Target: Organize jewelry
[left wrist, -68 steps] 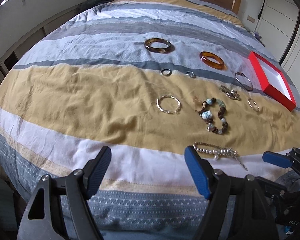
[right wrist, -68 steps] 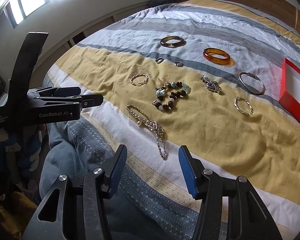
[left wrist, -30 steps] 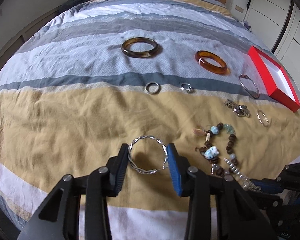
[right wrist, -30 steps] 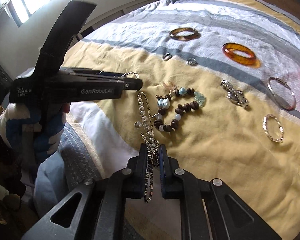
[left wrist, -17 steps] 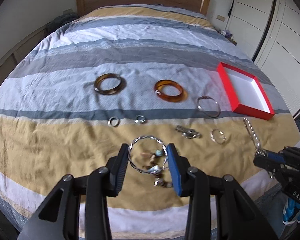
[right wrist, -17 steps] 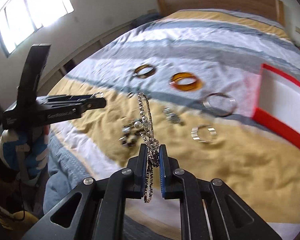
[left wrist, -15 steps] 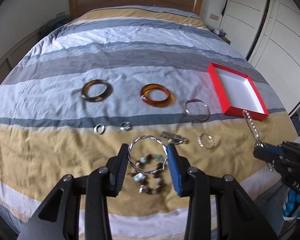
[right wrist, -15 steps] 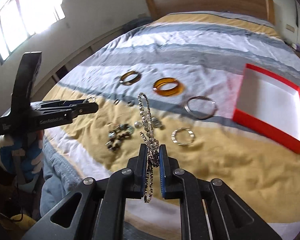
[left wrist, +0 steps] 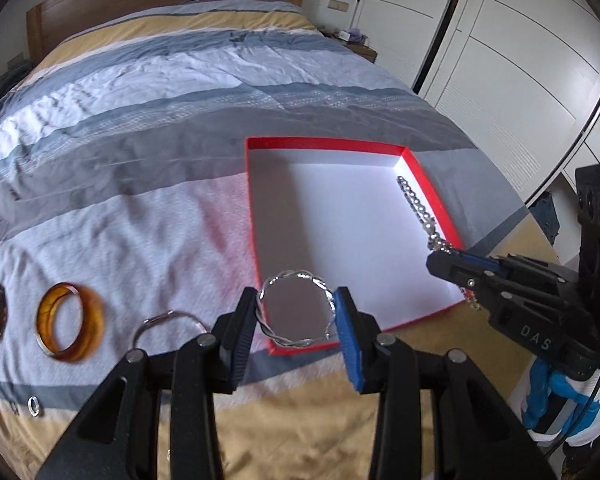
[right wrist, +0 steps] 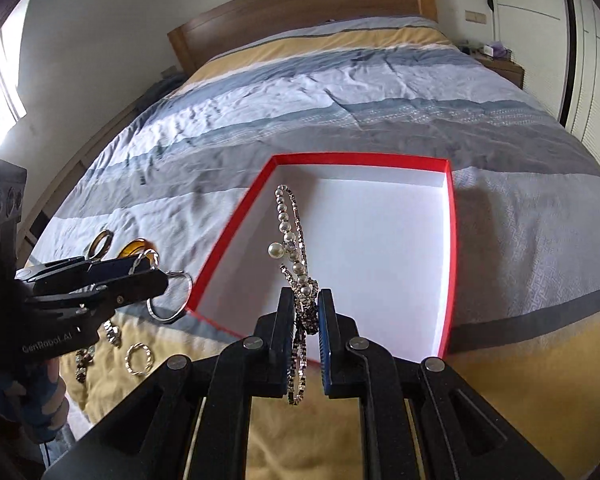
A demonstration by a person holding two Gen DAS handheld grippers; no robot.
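A home bedroom: a bed (left wrist: 148, 92) with a striped duvet, a wooden headboard (right wrist: 300, 8), and white wardrobe doors (left wrist: 500, 80) alongside.

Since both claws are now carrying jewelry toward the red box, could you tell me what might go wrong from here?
1. The left claw pinches the twisted bangle only at its rim; it could spring out.
2. The pearl chain dangles loosely from the right claw and may snag the box wall.
3. The claws are close together and could collide.
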